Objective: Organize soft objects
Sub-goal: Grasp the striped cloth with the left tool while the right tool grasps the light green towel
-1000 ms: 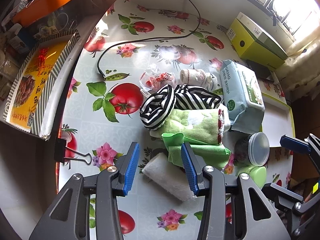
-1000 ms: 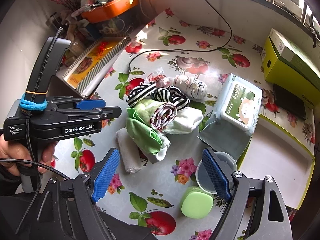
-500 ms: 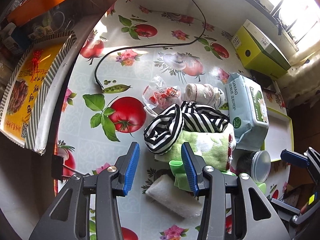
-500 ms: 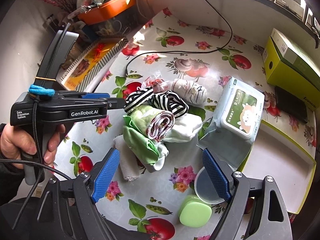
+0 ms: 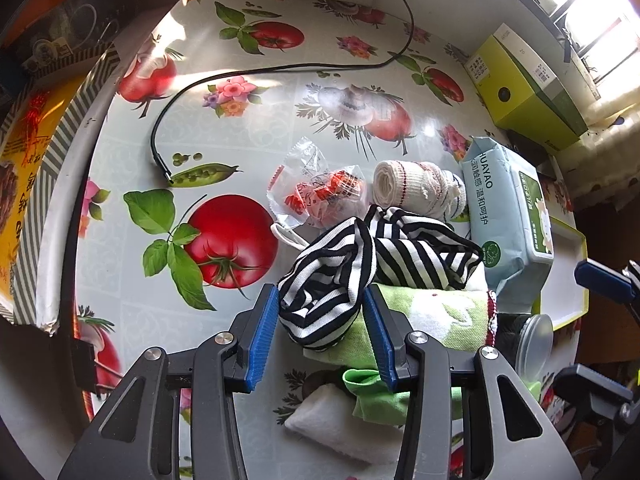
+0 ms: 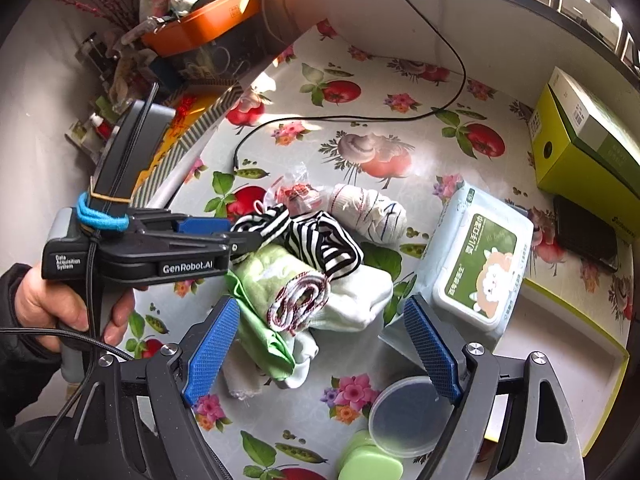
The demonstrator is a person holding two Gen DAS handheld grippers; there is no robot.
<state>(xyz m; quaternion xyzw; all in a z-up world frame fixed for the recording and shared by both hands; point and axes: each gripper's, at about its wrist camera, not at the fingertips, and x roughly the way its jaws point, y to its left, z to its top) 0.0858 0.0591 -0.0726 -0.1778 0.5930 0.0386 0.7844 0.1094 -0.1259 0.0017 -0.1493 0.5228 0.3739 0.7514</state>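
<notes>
A black-and-white striped cloth (image 5: 360, 264) (image 6: 320, 240) tops a pile of soft things. Under it lie a rolled green towel (image 5: 432, 316) (image 6: 280, 284), a green cloth (image 5: 372, 396) and a white cloth (image 5: 336, 424). My left gripper (image 5: 320, 320) (image 6: 240, 240) is open, and a fold of the striped cloth sits between its blue pads. A rolled white sock (image 5: 416, 188) (image 6: 368, 208) lies just beyond the pile. My right gripper (image 6: 320, 344) hangs wide open above the pile's near side, holding nothing.
A wet-wipes pack (image 6: 476, 260) lies right of the pile, partly on a yellow-rimmed tray (image 6: 616, 360). A clear round container (image 6: 404, 416) and a green box (image 6: 372, 464) sit near my right gripper. A plastic packet (image 5: 316, 192), black cable (image 5: 280, 68) and yellow-green carton (image 6: 580, 140) lie further back.
My left gripper has moved forward over the pile, from the white and green cloths to the striped cloth, which now sits between its fingers. The right gripper has drifted slightly closer.
</notes>
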